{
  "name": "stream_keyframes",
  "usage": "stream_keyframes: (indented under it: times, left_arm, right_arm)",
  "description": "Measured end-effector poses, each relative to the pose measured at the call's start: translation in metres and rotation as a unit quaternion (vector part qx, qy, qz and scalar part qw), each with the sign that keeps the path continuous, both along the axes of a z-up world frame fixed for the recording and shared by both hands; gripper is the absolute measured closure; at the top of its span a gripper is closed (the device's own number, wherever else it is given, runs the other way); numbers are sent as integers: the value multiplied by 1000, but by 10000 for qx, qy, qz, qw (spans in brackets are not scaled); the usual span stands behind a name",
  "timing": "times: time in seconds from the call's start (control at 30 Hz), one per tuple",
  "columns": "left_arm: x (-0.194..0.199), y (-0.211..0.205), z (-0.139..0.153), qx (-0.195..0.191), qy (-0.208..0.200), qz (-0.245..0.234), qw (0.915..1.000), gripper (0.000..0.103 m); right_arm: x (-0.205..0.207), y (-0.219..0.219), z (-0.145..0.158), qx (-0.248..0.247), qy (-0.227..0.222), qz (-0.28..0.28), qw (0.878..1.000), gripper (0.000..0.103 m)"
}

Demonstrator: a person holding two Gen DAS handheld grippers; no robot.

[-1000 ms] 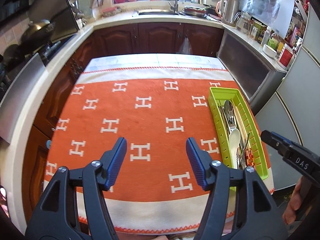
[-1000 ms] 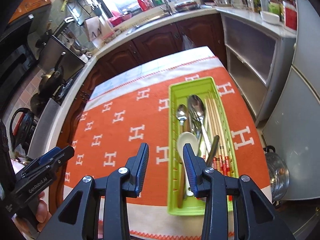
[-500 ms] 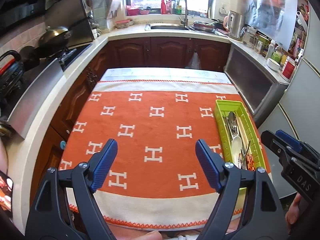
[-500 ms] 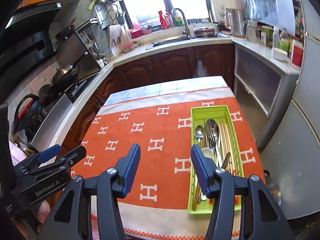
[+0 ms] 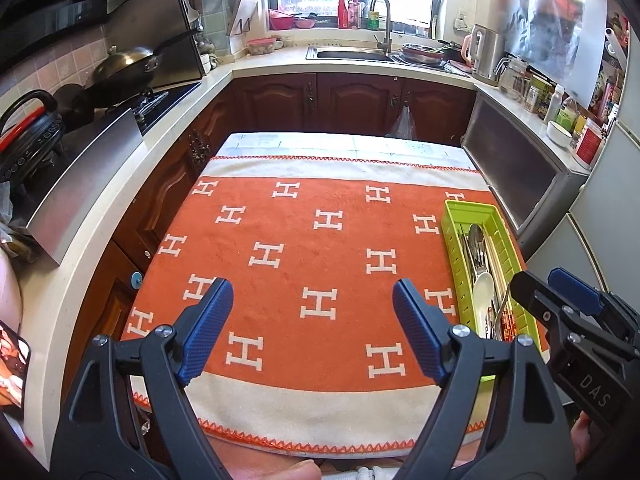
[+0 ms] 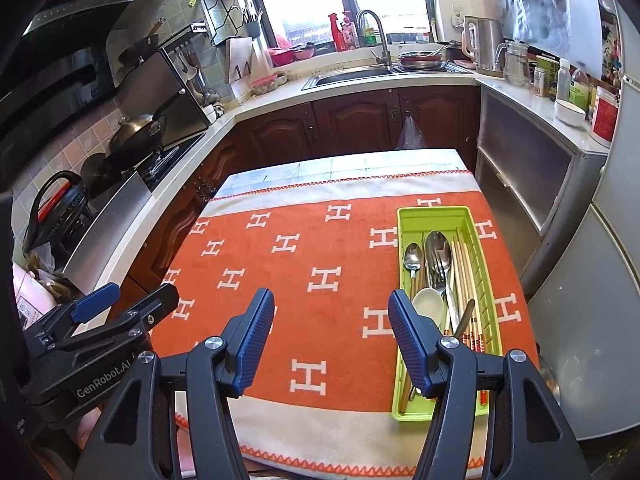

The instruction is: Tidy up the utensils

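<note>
Spoons [image 6: 431,258], a fork and chopsticks [image 6: 464,276] are lying side by side in the green tray [image 6: 436,213], probably so they are staying neat and not rolling off. The tray is sitting at the right edge of the orange cloth [image 6: 304,280]. The right gripper [image 6: 331,334] is hanging over the near part of the cloth, jaws opening with nothing between them; the tray is just beside its right finger. The left gripper [image 5: 313,322] is standing wide and is gripping nothing, with the tray [image 5: 472,207] off to its right.
</note>
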State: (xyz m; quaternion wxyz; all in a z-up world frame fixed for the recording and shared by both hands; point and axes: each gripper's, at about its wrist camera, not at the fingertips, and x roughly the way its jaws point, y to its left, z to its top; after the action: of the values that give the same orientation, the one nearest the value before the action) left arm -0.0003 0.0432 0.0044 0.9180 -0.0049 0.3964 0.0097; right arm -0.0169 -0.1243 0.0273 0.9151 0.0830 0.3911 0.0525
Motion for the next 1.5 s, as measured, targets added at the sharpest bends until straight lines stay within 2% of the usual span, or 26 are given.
stream_keyframes:
  times: [0.57,1.5]
  left_arm:
    - [9,-4,-5,9,65,-89,9999,23]
    - [19,-11,-21,8,171,-174,9997,23]
  right_arm:
    - [18,0,-11,-17,96,126,9999,43]
    - [23,4,-23,5,195,174,9997,43]
